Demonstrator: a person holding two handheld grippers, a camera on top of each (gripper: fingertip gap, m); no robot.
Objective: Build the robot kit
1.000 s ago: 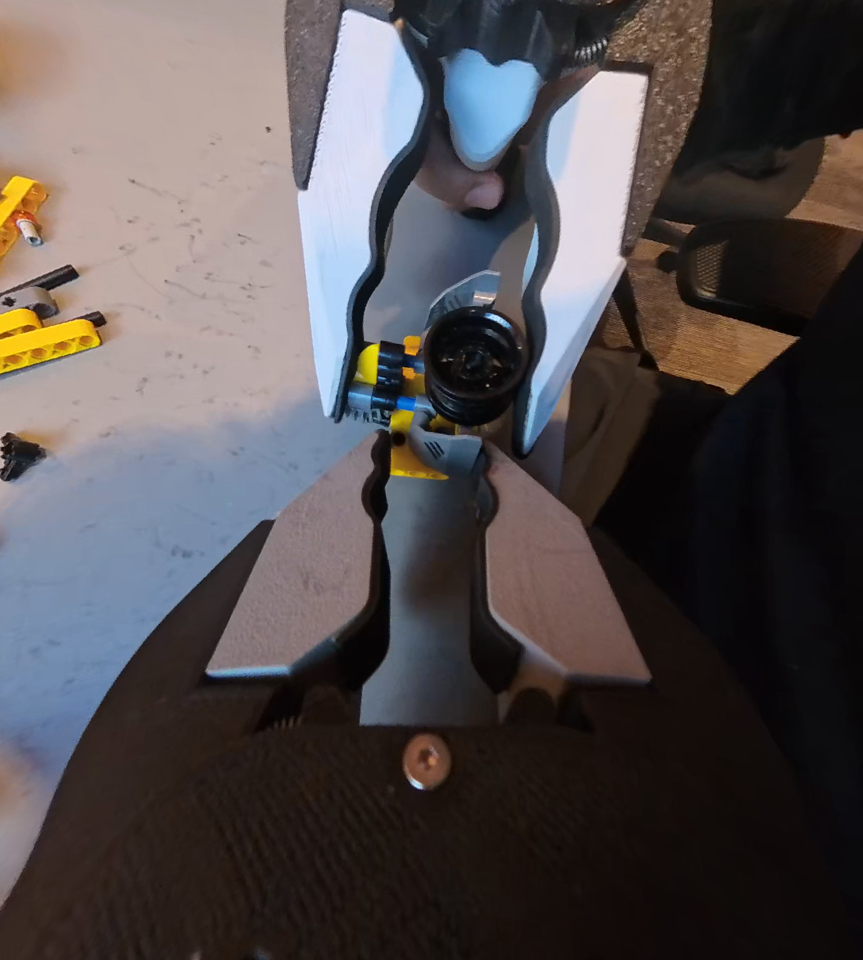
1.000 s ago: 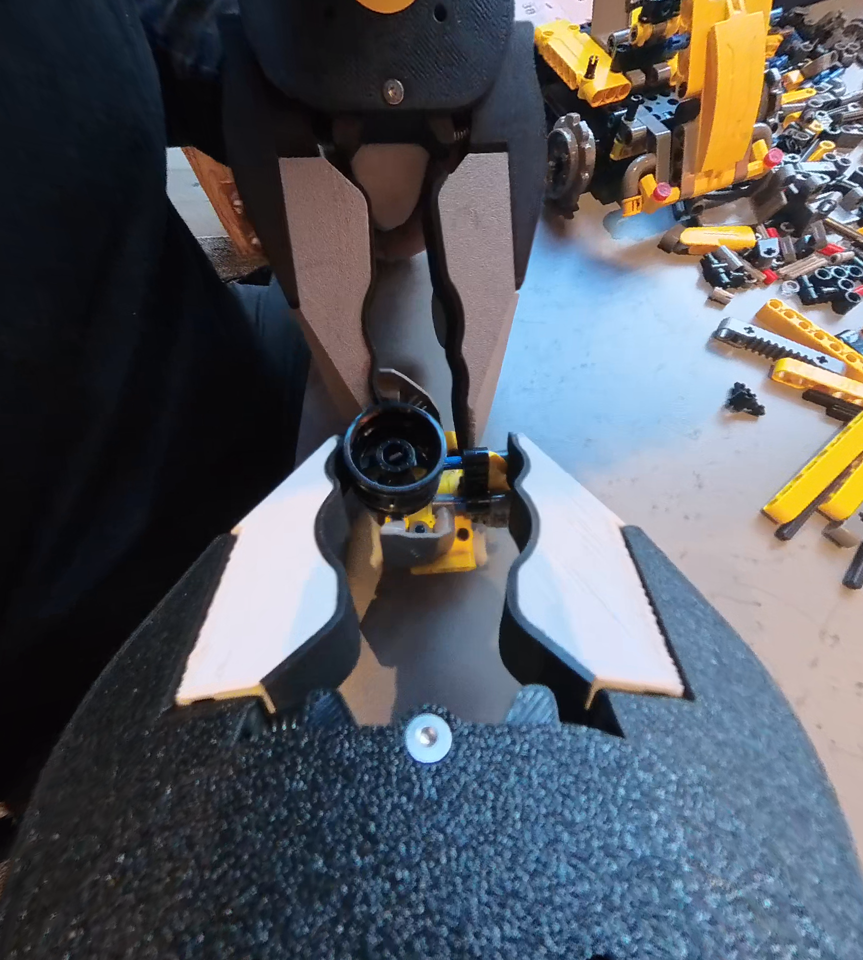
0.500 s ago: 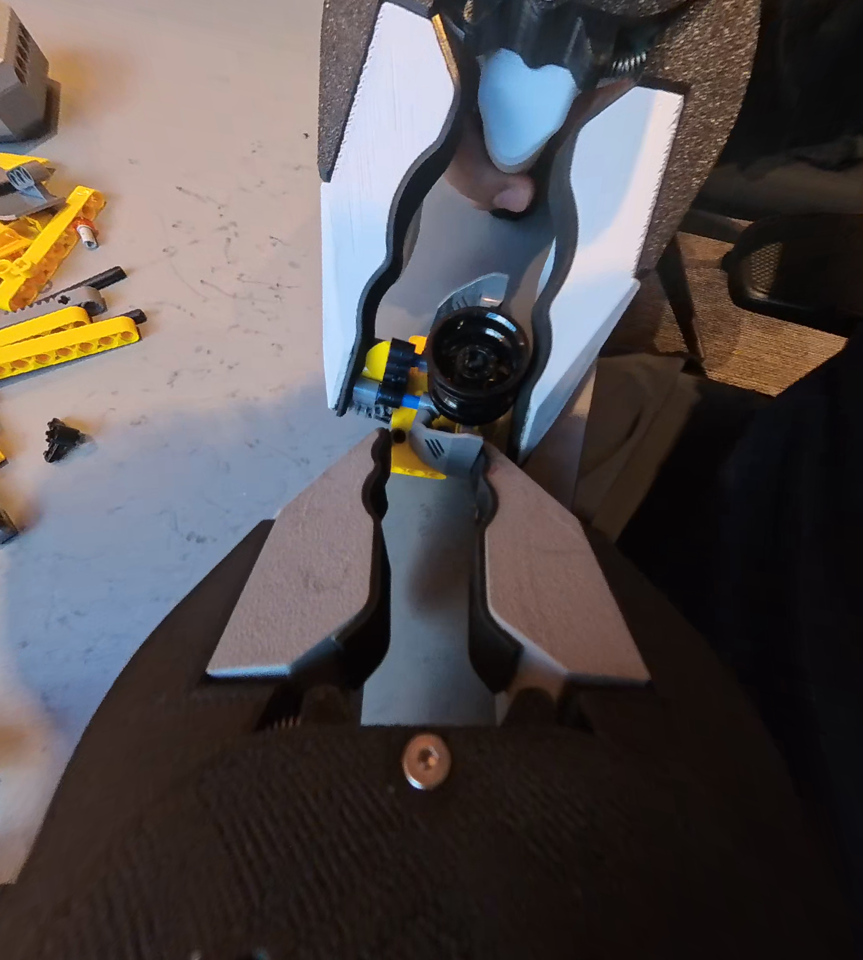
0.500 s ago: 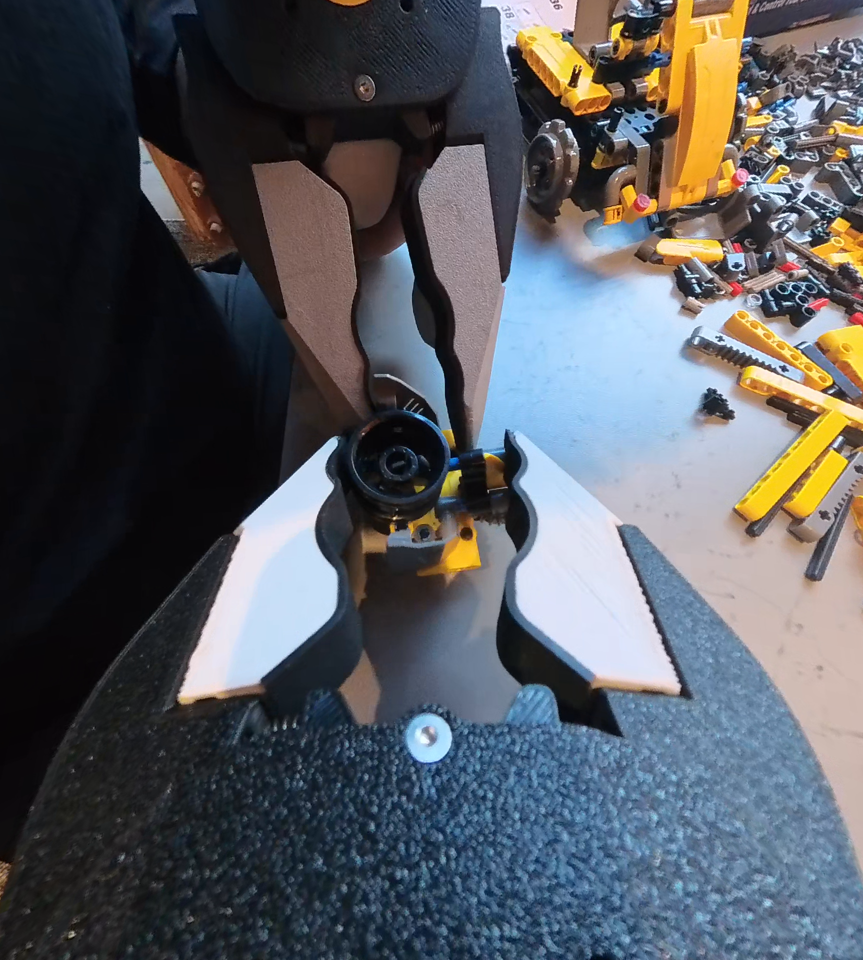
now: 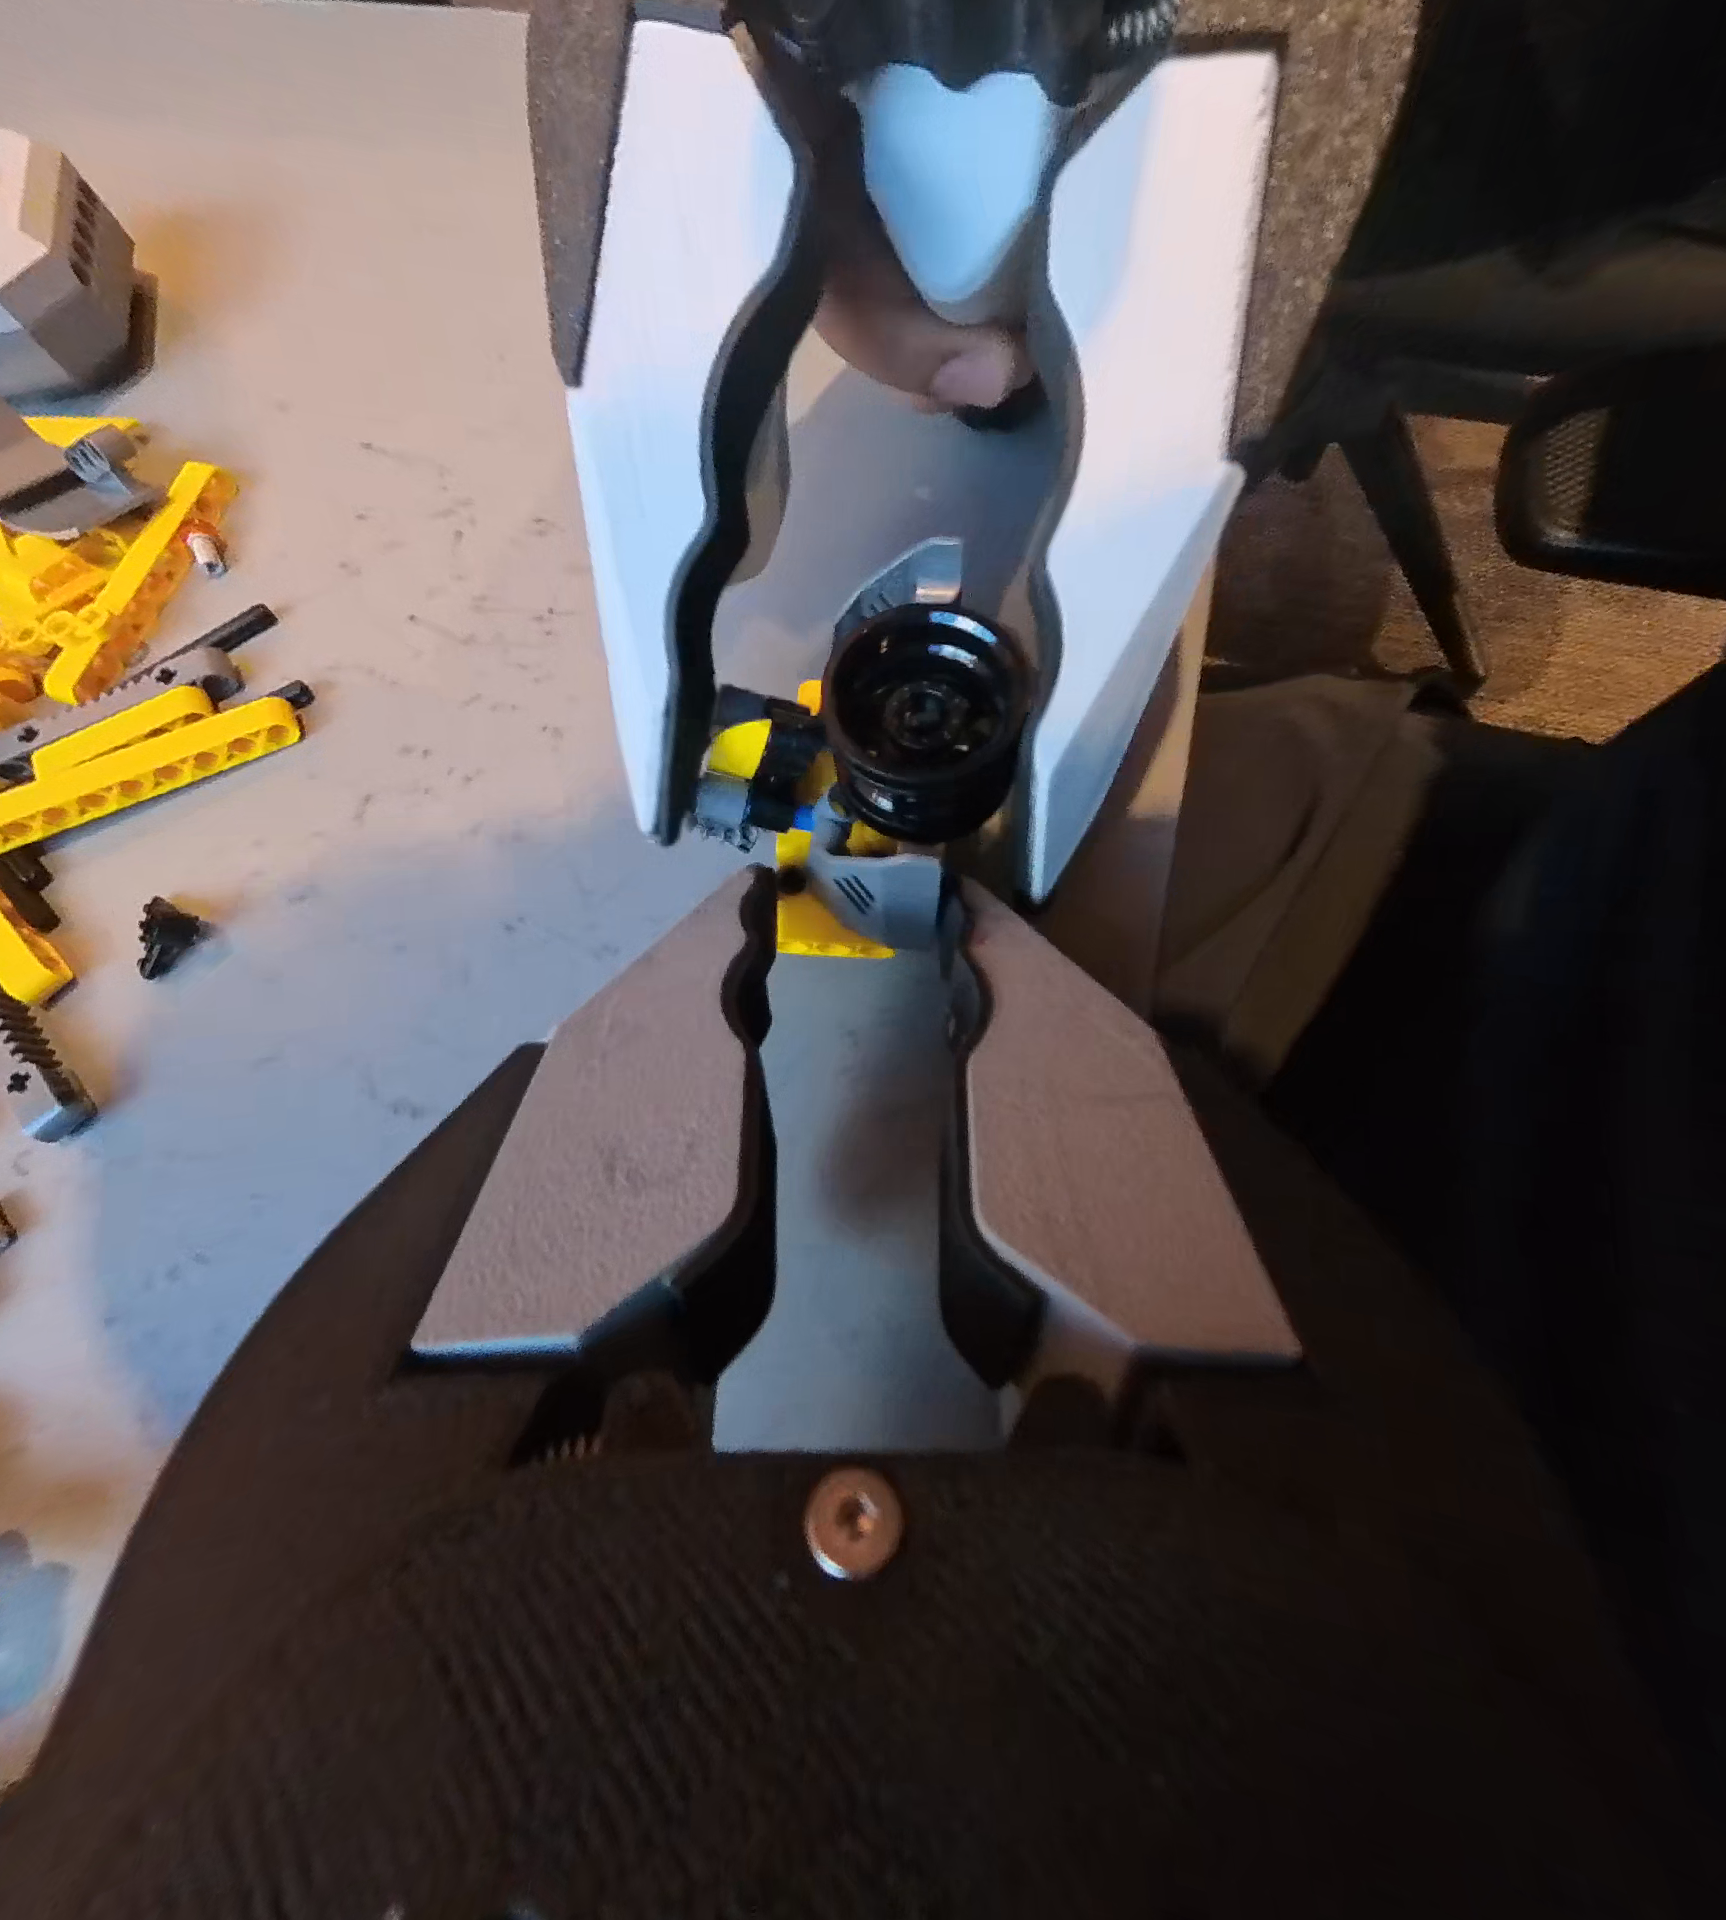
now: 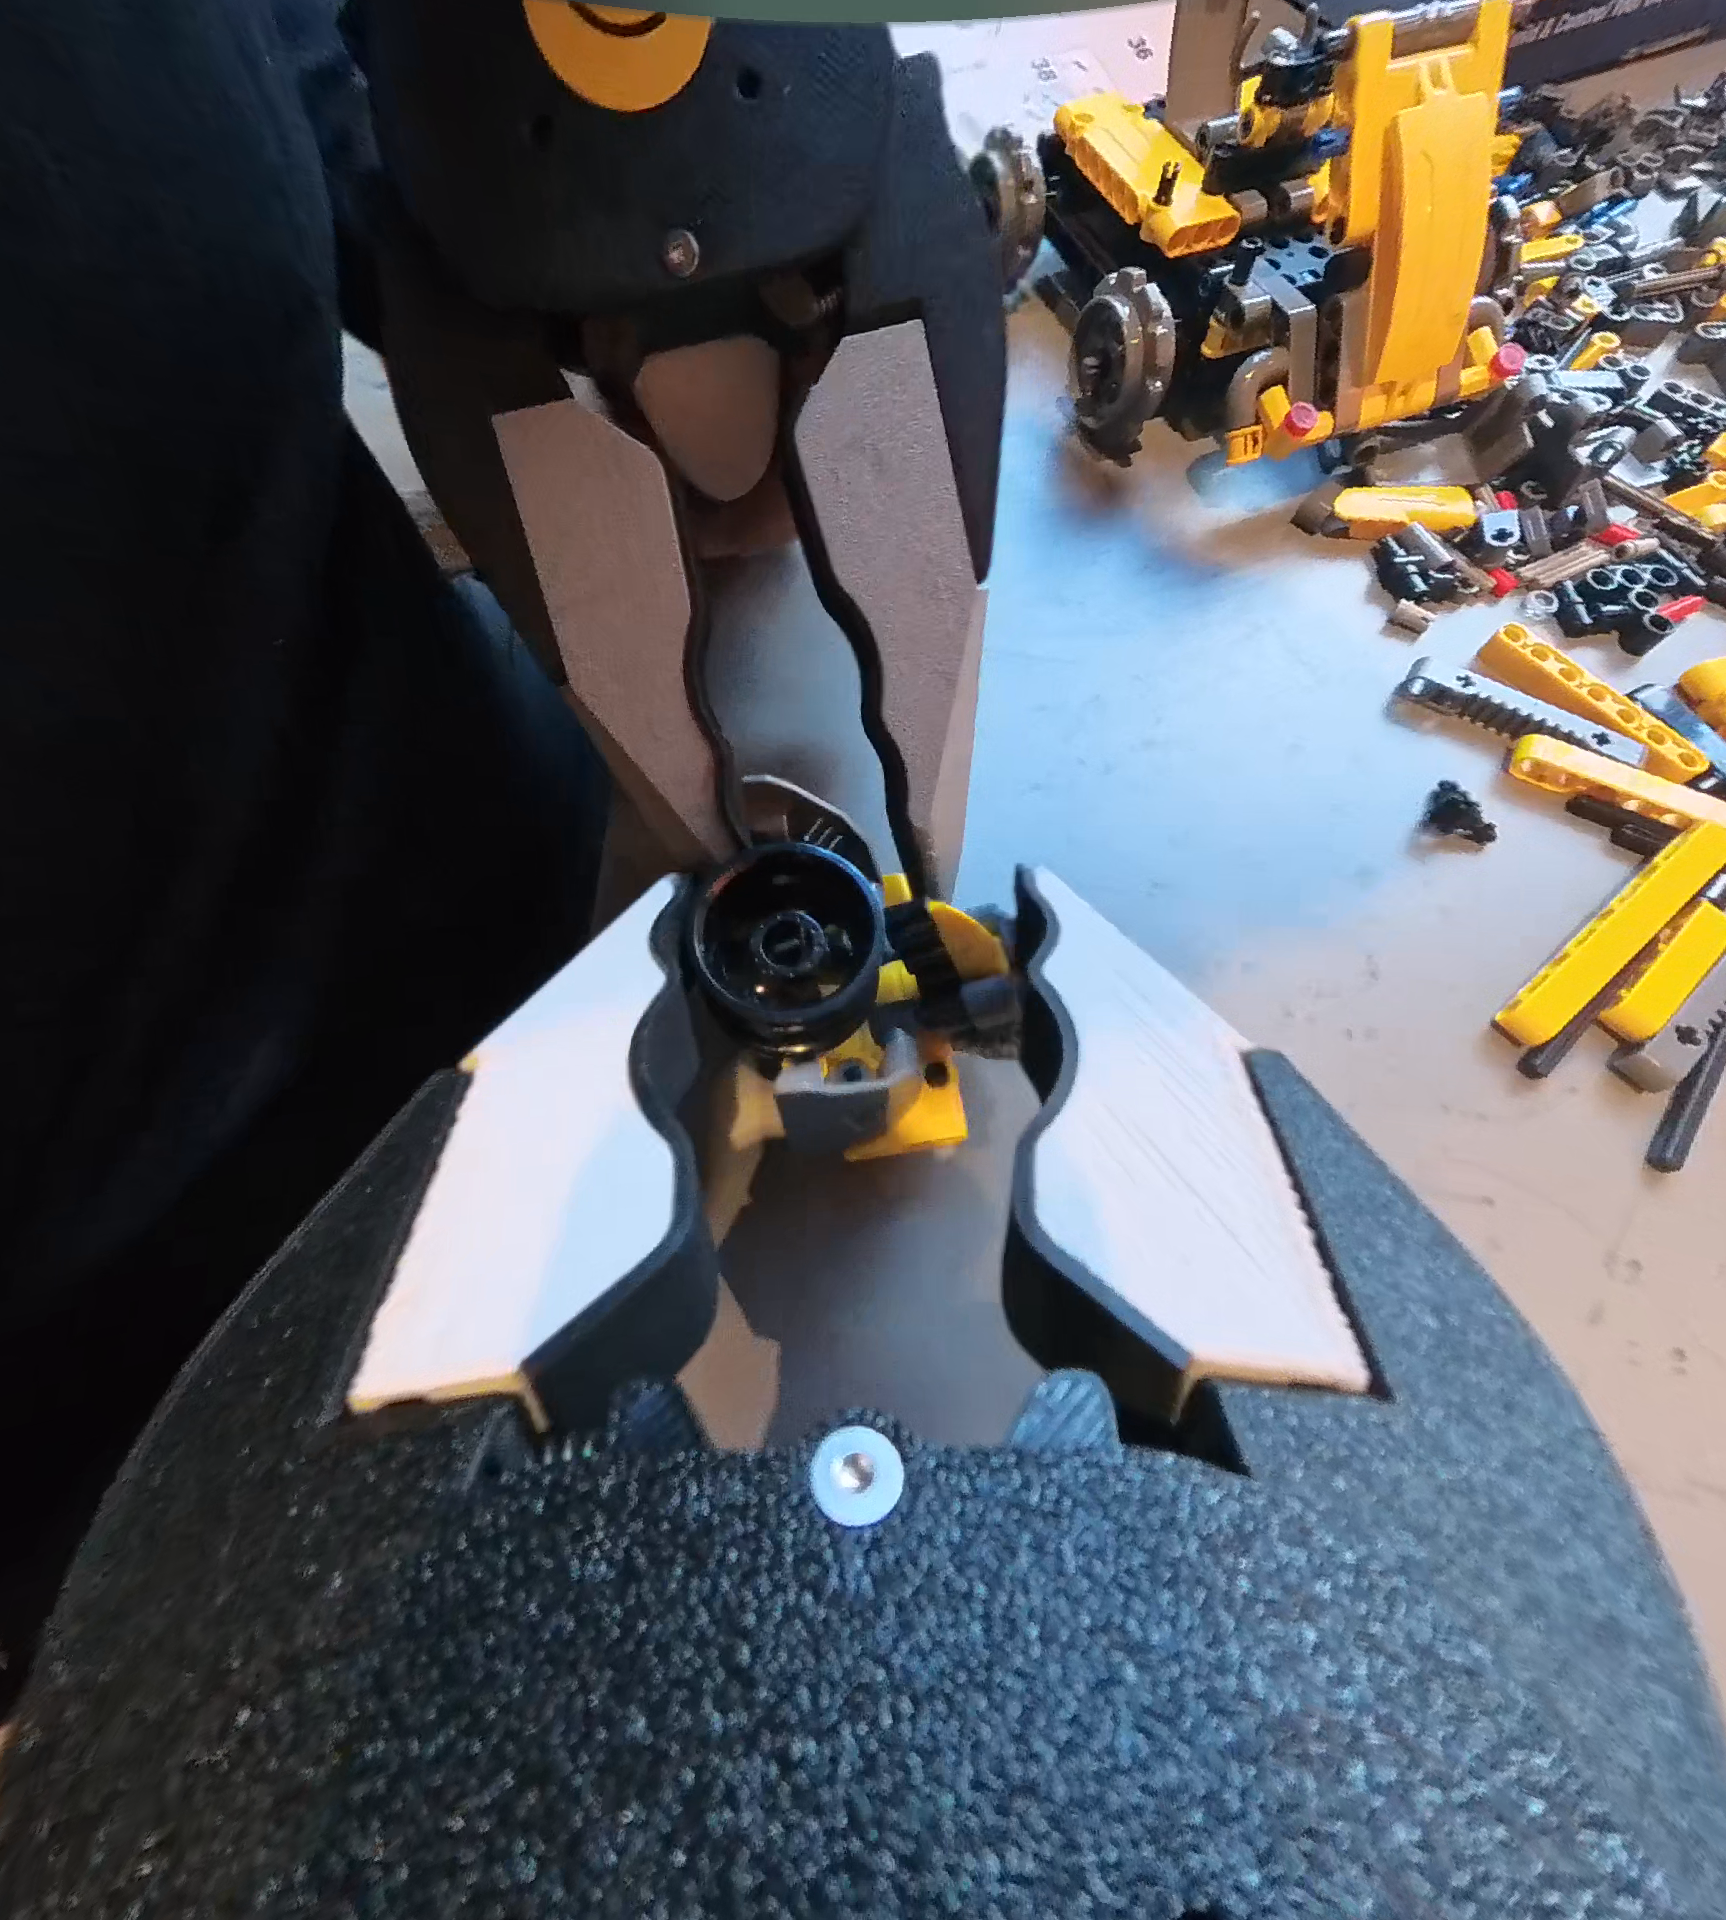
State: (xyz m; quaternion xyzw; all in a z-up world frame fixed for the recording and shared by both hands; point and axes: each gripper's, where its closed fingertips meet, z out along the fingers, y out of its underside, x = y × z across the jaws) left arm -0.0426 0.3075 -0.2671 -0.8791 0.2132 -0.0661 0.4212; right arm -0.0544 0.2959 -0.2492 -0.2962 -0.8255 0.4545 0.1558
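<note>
Above the near edge of the grey worktop [image 5: 391,312], the two claws meet tip to tip around one small brick assembly [image 5: 843,790], a yellow, grey and black cluster carrying a black wheel hub [image 5: 926,717]. The left claw [image 5: 854,904] is closed on the assembly's grey and yellow lower end, its fingertips [image 5: 734,925] pressed against either side. The right claw [image 6: 848,966] comes from the opposite direction and is clamped across the assembly: one finger lies against the wheel hub [image 6: 786,956], the other against the black gear [image 6: 952,966] at the far end of the axle.

Left of the assembly in the left wrist view lie loose yellow beams [image 5: 121,769], a grey toothed rack [image 5: 17,1039], a small black connector [image 5: 168,930] and, farther off, a grey block [image 5: 7,270]. Right of the assembly in the right wrist view stands a partly built yellow vehicle [image 6: 1285,239] with a toothed grey wheel [image 6: 1119,353], and nearer lies a wide scatter of yellow, black and grey parts [image 6: 1659,831].
</note>
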